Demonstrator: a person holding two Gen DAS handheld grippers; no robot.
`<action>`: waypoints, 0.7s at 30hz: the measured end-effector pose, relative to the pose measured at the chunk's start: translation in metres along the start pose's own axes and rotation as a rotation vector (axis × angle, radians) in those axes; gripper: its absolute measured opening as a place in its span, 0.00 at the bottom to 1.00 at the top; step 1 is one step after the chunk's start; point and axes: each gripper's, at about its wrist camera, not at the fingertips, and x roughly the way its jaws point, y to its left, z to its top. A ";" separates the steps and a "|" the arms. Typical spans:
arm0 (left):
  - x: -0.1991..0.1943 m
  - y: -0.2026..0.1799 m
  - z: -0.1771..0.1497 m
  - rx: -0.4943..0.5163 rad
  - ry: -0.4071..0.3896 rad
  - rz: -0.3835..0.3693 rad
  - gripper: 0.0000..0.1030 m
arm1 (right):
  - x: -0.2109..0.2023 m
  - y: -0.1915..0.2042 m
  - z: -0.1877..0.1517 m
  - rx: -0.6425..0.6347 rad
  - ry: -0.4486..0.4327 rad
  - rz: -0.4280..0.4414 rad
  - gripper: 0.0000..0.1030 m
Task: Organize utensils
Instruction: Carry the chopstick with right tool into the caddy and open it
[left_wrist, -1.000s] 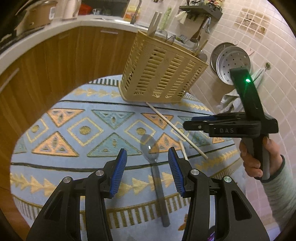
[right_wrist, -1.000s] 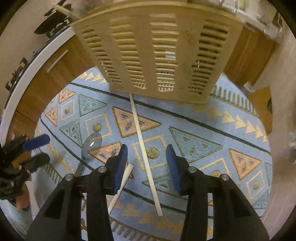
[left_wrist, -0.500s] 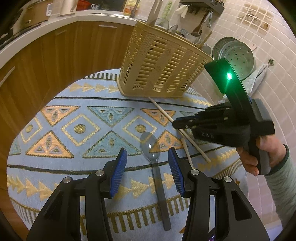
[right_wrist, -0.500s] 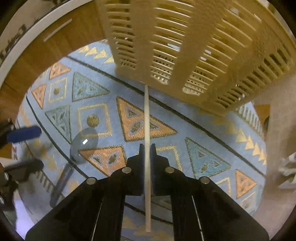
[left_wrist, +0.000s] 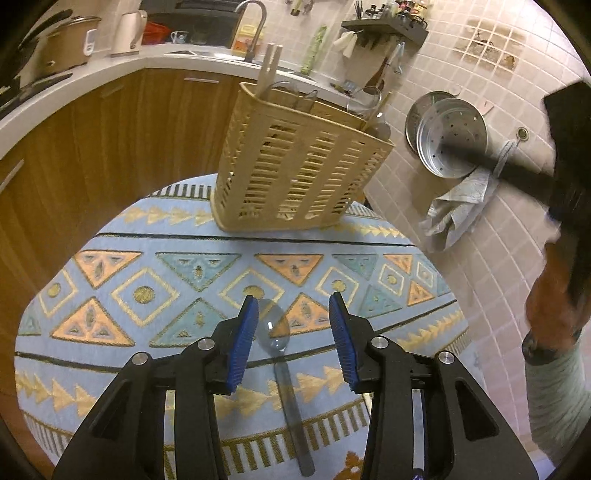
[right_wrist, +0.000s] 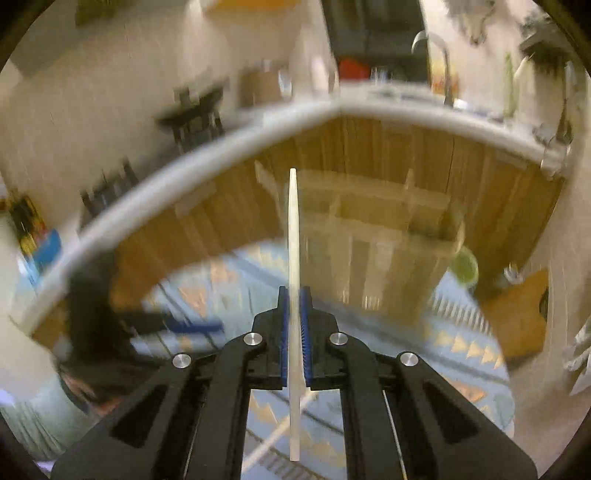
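Right gripper (right_wrist: 294, 302) has lifted clear of the table with one chopstick (right_wrist: 293, 236) pinched between its blue pads; a second ago it stood open over that stick on the patterned cloth (left_wrist: 110, 280). Left gripper (left_wrist: 291, 321) has barely shifted, jaws just been closing a little, bowl of the spoon (left_wrist: 275, 332) between them, pads not touching it. Spoon lies flat on the cloth, handle towards the camera.

Left view only: beige slotted utensil basket (left_wrist: 295, 173) upright at the far edge of the table, utensils in it, right gripper a dark blur at the right edge.

Right view only: the held chopstick, sharp; a second chopstick (right_wrist: 273, 432) below on the cloth; the basket seen from above, motion-blurred.
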 end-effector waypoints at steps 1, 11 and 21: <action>-0.001 -0.002 0.000 0.006 0.000 -0.003 0.37 | -0.012 0.001 0.012 0.000 -0.074 -0.024 0.04; -0.006 0.006 0.007 0.003 -0.022 -0.017 0.37 | -0.044 -0.062 0.086 0.143 -0.484 -0.298 0.04; 0.014 0.014 0.009 -0.004 0.001 -0.021 0.37 | 0.045 -0.121 0.078 0.185 -0.486 -0.416 0.04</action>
